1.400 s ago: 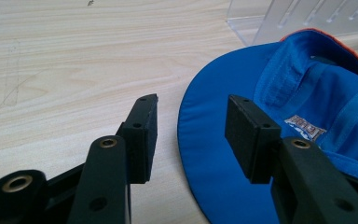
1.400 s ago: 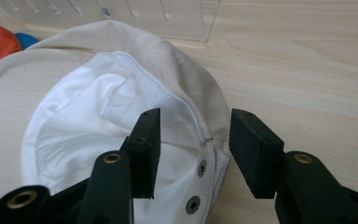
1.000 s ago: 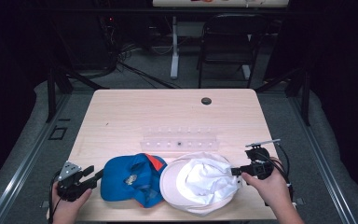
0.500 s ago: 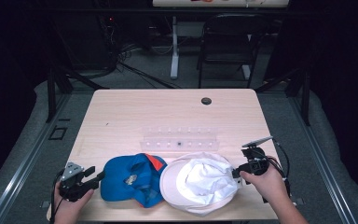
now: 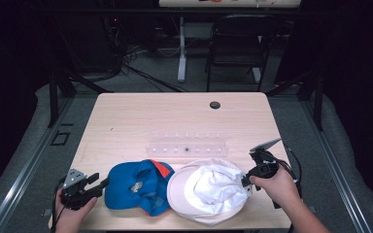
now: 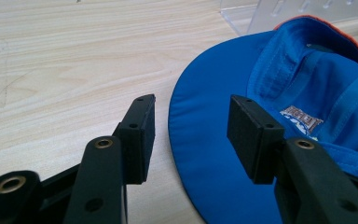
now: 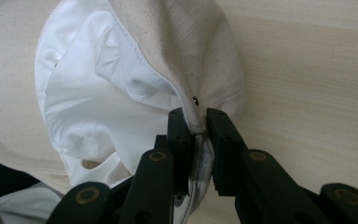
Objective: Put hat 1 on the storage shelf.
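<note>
Right gripper view: right gripper (image 7: pixel 196 135) pinches white cap (image 7: pixel 121 93) (rim edge).

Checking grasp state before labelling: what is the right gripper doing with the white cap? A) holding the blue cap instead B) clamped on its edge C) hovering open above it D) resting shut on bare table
B: in the right gripper view the right gripper has its jaws closed on a fold of the white cap at its edge, cloth pinched between them.

Blue cap (image 5: pixel 136 187) with orange edging and a small white label, cream hat (image 5: pixel 208 191) with white lining, pale wood-grain worktop (image 5: pixel 175 121), clear plastic rack (image 5: pixel 187 145), black hand-held gripper (image 6: pixel 191 135) pads
</note>
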The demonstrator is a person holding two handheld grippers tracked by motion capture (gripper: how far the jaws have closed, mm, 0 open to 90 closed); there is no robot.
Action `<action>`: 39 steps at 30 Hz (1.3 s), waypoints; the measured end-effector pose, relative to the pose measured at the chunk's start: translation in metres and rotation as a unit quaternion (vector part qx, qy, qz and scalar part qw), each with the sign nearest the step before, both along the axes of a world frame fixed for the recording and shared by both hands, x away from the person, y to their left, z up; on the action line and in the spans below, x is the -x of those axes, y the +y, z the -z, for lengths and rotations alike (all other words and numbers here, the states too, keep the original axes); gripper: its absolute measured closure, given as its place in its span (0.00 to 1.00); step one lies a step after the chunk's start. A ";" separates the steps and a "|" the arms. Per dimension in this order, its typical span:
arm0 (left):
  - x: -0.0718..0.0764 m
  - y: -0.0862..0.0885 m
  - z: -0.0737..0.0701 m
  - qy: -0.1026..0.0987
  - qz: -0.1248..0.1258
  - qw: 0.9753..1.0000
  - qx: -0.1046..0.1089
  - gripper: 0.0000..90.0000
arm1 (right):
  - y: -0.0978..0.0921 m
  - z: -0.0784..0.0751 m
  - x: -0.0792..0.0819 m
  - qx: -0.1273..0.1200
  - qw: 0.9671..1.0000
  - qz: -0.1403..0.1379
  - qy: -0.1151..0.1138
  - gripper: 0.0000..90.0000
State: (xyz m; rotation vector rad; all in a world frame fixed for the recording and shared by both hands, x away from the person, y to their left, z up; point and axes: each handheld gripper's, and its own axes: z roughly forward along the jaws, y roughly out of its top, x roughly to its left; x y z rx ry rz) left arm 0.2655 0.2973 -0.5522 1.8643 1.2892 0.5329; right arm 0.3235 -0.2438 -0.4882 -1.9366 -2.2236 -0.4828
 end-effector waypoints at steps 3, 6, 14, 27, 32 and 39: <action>0.000 0.000 0.000 -0.001 -0.001 1.000 0.000 0.58 | 0.002 -0.008 -0.001 -0.005 1.000 -0.004 0.005 0.89; 0.000 0.001 0.000 0.001 -0.001 1.000 0.000 0.58 | 0.003 -0.017 -0.004 -0.008 0.999 -0.016 0.029 0.90; 0.000 0.000 0.000 0.001 -0.001 1.000 -0.002 0.58 | 0.007 -0.026 -0.009 -0.036 0.997 -0.002 0.067 0.90; 0.000 -0.001 0.000 0.009 0.004 1.000 -0.005 0.58 | 0.006 -0.043 -0.019 -0.088 0.987 0.027 0.132 0.90; 0.001 -0.002 0.000 0.010 0.006 1.000 -0.008 0.58 | 0.012 -0.057 -0.019 -0.119 0.982 0.034 0.145 0.90; 0.001 -0.002 -0.001 0.011 0.006 1.000 -0.008 0.58 | 0.021 -0.068 -0.015 -0.182 0.970 0.034 0.155 0.90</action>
